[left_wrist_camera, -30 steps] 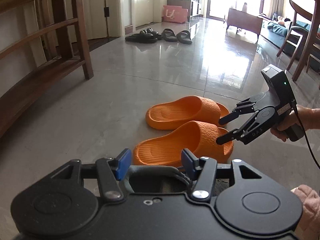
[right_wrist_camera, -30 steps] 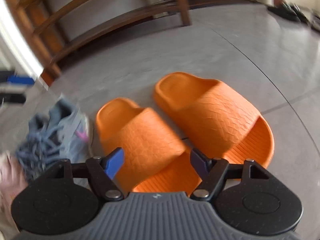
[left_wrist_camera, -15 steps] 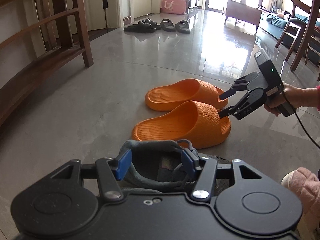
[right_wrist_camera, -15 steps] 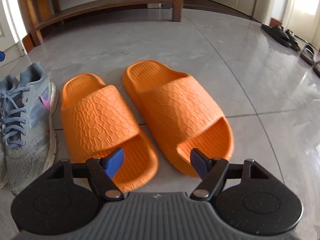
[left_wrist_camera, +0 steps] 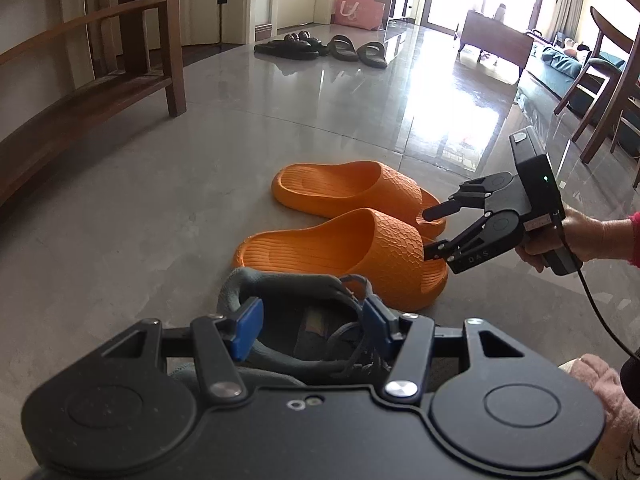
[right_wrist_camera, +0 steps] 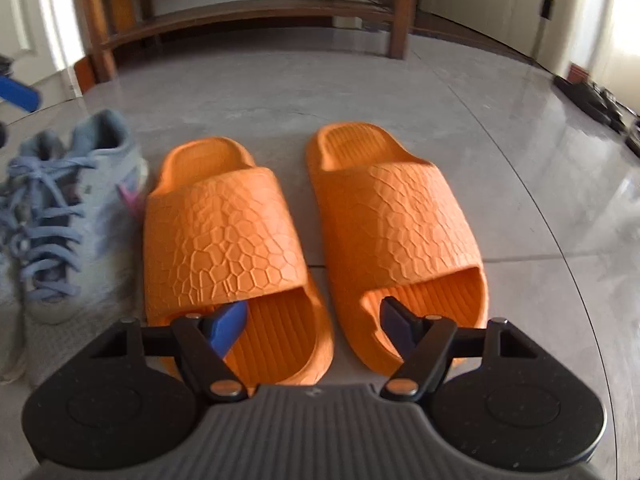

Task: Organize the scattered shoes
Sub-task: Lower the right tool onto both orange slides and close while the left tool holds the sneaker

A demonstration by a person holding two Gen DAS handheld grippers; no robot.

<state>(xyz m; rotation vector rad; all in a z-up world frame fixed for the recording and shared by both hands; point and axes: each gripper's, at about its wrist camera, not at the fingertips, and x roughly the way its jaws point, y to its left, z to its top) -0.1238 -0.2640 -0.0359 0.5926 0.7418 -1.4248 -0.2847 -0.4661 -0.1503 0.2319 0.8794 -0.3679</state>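
Two orange slippers lie side by side on the grey floor, the near slipper (left_wrist_camera: 348, 248) (right_wrist_camera: 224, 224) and the far slipper (left_wrist_camera: 352, 188) (right_wrist_camera: 392, 216). My right gripper (left_wrist_camera: 430, 232) (right_wrist_camera: 312, 320) is open at their toe ends, with one blue pad low over each slipper's toe opening. A grey-blue sneaker (left_wrist_camera: 288, 300) (right_wrist_camera: 72, 208) lies beside the near slipper. My left gripper (left_wrist_camera: 312, 326) is open just above it, its pads standing over the heel collar and the laces. Whether they touch the sneaker I cannot tell.
A second sneaker (right_wrist_camera: 8, 300) shows at the left edge. A wooden shelf rack (left_wrist_camera: 120, 80) (right_wrist_camera: 260, 12) stands behind. Several dark slippers (left_wrist_camera: 320, 46) lie far off near a pink bag (left_wrist_camera: 356, 10). Chairs (left_wrist_camera: 608, 92) stand at the right.
My right gripper has sunk and closed in on the orange slippers' toe ends, now facing them squarely. More of the sneaker shows between my left pads. Neither gripper's opening has changed.
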